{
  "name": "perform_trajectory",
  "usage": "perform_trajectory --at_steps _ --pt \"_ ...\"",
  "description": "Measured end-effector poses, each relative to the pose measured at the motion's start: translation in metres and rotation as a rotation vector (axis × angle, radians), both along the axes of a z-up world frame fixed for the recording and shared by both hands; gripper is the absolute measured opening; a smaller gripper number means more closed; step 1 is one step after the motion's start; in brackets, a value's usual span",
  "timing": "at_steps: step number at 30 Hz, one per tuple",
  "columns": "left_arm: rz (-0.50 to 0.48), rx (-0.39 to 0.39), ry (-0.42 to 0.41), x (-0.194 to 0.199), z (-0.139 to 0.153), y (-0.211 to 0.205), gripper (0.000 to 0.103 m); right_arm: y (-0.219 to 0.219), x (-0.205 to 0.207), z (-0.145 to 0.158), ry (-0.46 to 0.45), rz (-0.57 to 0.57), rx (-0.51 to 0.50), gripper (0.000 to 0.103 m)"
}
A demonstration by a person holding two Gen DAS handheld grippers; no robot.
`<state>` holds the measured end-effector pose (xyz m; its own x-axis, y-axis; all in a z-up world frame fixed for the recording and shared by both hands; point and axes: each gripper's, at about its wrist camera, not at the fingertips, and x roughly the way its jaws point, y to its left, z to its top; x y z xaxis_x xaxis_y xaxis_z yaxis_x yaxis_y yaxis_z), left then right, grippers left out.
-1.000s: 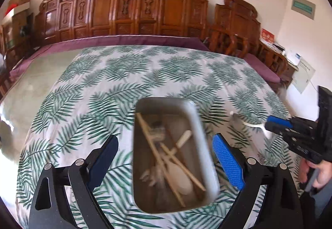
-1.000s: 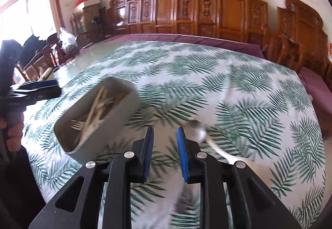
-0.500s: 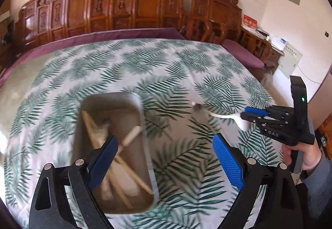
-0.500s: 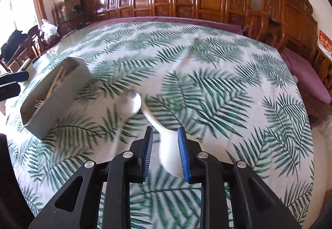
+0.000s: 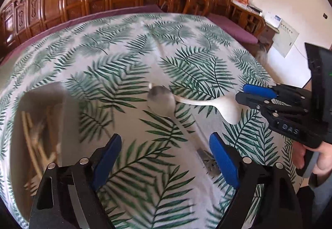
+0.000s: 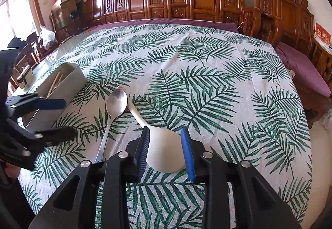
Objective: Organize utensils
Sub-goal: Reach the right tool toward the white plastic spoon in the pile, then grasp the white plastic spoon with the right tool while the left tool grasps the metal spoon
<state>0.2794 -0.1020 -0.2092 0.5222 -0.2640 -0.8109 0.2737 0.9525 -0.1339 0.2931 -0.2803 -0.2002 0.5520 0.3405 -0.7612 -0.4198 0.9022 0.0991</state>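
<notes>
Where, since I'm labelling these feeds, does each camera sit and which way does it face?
Left wrist: on the left gripper, facing down-forward at the metal spoon and bin; own jaws, just narrowing, empty; right gripper and hand at right.
Right wrist: on the right gripper, facing down-forward; own jaws, just widening, flank the white spoon; left gripper at left.
Shared: both spoons, bin, cloth.

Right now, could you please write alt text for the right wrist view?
The right gripper, fingers open, straddles the bowl of a white ladle lying on a leaf-print tablecloth. A metal spoon lies beside it, left; a grey utensil bin stands farther left.
</notes>
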Motion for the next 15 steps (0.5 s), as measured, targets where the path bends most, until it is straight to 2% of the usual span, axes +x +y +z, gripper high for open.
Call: perform_trajectory --at_steps 7,10,15 --pt "0.001 0.001 0.070 0.023 -0.023 -0.024 0.058 -0.007 0.006 -0.002 0.007 -0.023 0.012 0.034" --pt "-0.002 0.023 0.076 0.027 -0.028 -0.032 0.050 -0.010 0.007 -0.002 0.010 -0.036 0.022 0.034" --pt "0.002 0.064 0.074 0.028 -0.034 -0.039 0.030 -0.009 0.006 -0.001 0.008 -0.032 0.021 0.034"
